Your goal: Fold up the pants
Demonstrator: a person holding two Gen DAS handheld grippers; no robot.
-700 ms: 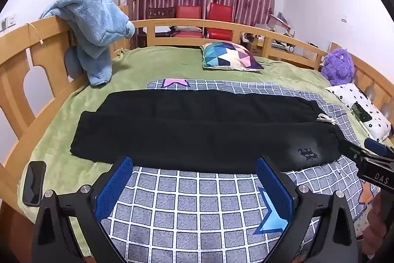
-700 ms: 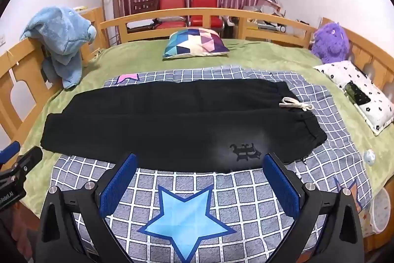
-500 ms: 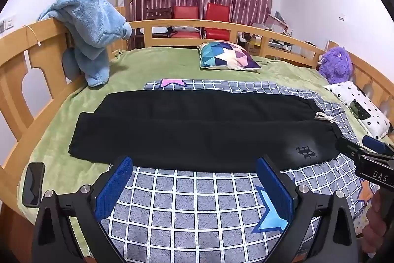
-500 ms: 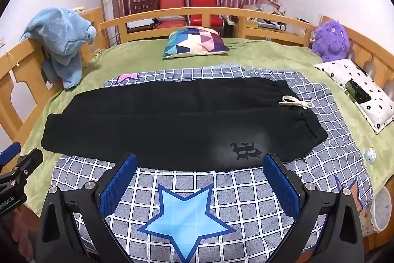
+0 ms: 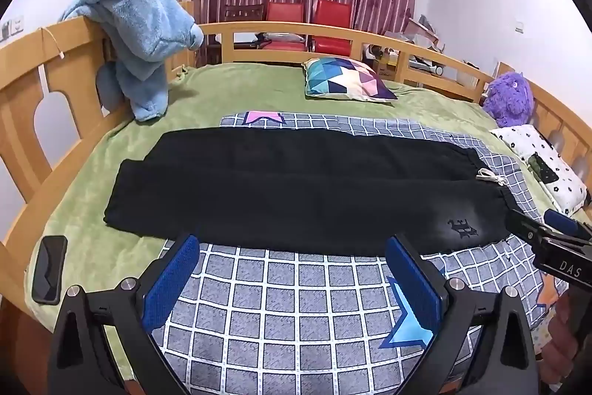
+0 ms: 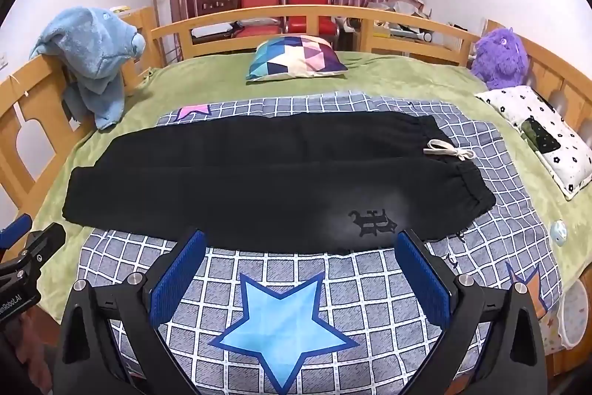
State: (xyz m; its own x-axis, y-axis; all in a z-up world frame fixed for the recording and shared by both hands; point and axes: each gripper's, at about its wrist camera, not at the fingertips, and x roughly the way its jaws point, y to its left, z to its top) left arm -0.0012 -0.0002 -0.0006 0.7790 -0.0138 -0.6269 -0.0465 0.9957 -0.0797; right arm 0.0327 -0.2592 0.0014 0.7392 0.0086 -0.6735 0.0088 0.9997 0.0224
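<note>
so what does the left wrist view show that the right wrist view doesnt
Only the left wrist view shows the dark phone lying at the near left edge of the green blanket. Only the right wrist view shows the whole blue star on the checked sheet and a small pale round item by the right edge. Both show the black pants spread flat, untouched, and both the left gripper and the right gripper open.
</note>
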